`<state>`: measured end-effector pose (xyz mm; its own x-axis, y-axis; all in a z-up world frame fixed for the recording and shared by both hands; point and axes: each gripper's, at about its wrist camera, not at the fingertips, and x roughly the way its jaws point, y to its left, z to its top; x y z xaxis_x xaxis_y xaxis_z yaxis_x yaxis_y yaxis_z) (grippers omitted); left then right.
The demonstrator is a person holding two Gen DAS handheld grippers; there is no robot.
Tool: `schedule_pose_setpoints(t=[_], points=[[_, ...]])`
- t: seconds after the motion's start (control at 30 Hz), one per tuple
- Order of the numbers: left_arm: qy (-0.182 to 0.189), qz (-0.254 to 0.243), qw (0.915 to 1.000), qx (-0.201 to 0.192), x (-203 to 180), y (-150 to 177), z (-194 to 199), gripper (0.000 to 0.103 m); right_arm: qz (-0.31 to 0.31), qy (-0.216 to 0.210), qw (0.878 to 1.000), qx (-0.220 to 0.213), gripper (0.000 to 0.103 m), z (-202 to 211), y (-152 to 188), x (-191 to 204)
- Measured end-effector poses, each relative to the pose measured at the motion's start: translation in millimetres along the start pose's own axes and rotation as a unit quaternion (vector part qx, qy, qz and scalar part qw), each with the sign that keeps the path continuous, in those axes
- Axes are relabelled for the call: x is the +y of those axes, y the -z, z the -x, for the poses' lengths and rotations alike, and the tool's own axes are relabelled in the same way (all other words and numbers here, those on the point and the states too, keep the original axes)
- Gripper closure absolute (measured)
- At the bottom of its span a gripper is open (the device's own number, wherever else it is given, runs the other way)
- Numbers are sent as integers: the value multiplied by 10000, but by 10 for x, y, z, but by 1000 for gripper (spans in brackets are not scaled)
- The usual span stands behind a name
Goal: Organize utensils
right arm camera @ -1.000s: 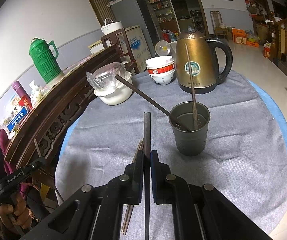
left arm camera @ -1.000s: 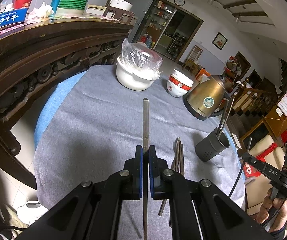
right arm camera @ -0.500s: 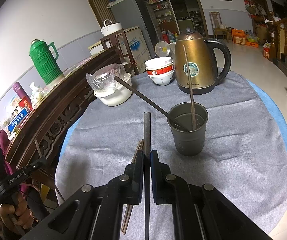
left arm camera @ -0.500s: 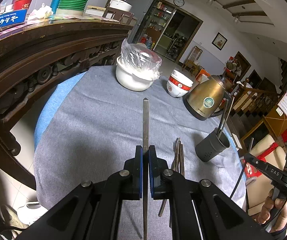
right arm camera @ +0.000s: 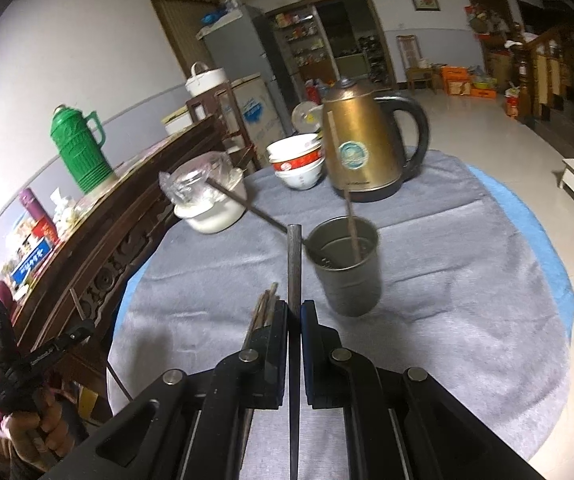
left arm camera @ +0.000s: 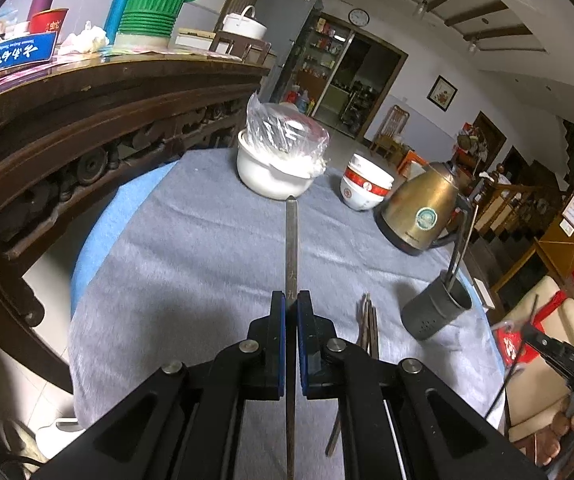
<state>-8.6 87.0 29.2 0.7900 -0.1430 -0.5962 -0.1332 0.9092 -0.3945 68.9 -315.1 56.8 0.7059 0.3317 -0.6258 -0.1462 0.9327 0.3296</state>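
Left gripper (left arm camera: 291, 300) was clamped on a single dark chopstick (left arm camera: 291, 240), which stuck out forward between the jaws over the grey cloth (left arm camera: 191, 248). Right gripper (right arm camera: 295, 308) was likewise closed on its own chopstick (right arm camera: 294, 264), tip pointing toward the dark grey holder cup (right arm camera: 347, 280). Cup stood upright on the cloth, near the brass kettle (right arm camera: 357, 148), with two chopsticks (right arm camera: 353, 236) already leaning inside. Loose bundle of chopsticks (left arm camera: 368, 322) lay flat on the cloth between the left gripper and the cup; count unclear, possibly three or four. White pot (left arm camera: 275, 168) and stacked bowls (left arm camera: 363, 190) sat at the far side.
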Motion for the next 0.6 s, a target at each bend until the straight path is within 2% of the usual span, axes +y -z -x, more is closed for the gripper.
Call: schedule_pose_setpoints(t=[0.17,0.33,0.43,0.6], points=[[-47,-120,9992,-385,-112,-70,-117,98,-54,104,9994,-334,96,56,-75,-47],[-144,-302,9972,-664,-245,-139,-234,98,42,410,9943,-982,96,78,-178,-26],[-253,-480,9946,-882,-353,-209,-296,98,157,721,9876,-1385,96,0,-202,2],[-587,-878,9853,-1345,-544,-251,-334,98,156,987,9792,-1764,96,-220,-212,-58]])
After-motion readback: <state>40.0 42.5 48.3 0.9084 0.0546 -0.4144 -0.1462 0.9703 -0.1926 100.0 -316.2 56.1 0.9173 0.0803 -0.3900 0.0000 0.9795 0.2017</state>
